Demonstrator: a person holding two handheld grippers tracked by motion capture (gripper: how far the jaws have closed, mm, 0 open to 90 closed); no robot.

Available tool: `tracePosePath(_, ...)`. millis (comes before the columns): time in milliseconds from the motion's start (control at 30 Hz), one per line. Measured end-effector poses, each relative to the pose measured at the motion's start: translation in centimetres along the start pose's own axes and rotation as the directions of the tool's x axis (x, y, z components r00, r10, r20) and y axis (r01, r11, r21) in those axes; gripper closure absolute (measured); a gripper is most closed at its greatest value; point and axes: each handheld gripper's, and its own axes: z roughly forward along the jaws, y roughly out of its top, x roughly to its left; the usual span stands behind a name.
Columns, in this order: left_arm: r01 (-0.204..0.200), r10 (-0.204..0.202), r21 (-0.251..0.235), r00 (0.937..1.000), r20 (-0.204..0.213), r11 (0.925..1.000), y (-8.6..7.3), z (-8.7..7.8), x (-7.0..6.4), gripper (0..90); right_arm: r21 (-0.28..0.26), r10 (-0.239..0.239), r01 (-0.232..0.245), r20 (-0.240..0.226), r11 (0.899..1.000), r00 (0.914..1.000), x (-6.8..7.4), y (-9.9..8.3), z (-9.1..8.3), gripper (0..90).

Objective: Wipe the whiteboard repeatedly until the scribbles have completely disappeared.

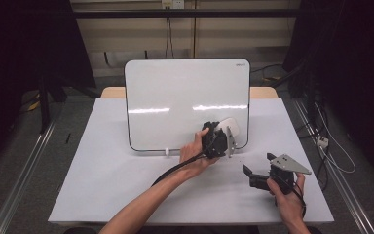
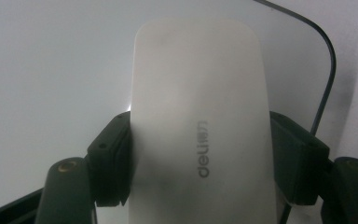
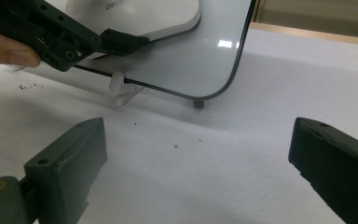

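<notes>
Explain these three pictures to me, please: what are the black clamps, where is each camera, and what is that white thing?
A person holds a black two-jaw gripper in each hand. The high view looks down on a white table where a whiteboard stands propped. The other two cameras ride on the grippers. The left gripper is clamped on a white eraser, holding it against the board. The right gripper sits open and empty above the table, near the board's lower corner.
</notes>
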Motion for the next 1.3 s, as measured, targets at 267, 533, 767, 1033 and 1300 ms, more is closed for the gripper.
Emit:
tracePosePath(267, 0.12, -0.119, 0.006, 0.9908, -0.065, 0.9928, -1.6, -1.1, 2.6, 31.2, 0.0, 0.002, -0.002, 0.002, 1.0, 1.0, -0.1, -0.1, -0.1, 4.7)
tracePosePath(533, 0.204, -0.204, -0.028, 0.9787, -0.018, 0.9786, -3.4, -2.2, 3.9, 31.3, 0.0, 0.001, -0.001, 0.004, 1.0, 1.0, 0.0, 0.0, 0.0, 4.7)
tracePosePath(767, 0.262, -0.261, -0.044, 0.9649, 0.033, 0.9641, -4.4, -2.8, 4.5, 31.3, 0.001, -0.002, 0.002, 0.001, 1.0, 1.0, 0.1, 0.1, 0.2, 4.7)
tracePosePath(1033, 0.297, -0.293, -0.081, 0.9544, 0.058, 0.9514, -4.9, -4.6, 5.6, 31.3, 0.006, 0.007, -0.007, 0.008, 1.0, 0.9999, 0.1, 0.2, 0.5, 4.7)
tracePosePath(1300, 0.348, -0.344, -0.071, 0.9366, 0.068, 0.9347, -5.9, -5.7, 6.0, 31.2, 0.01, -0.001, 0.001, 0.002, 1.0, 1.0, 0.2, 0.3, 0.9, 4.7)
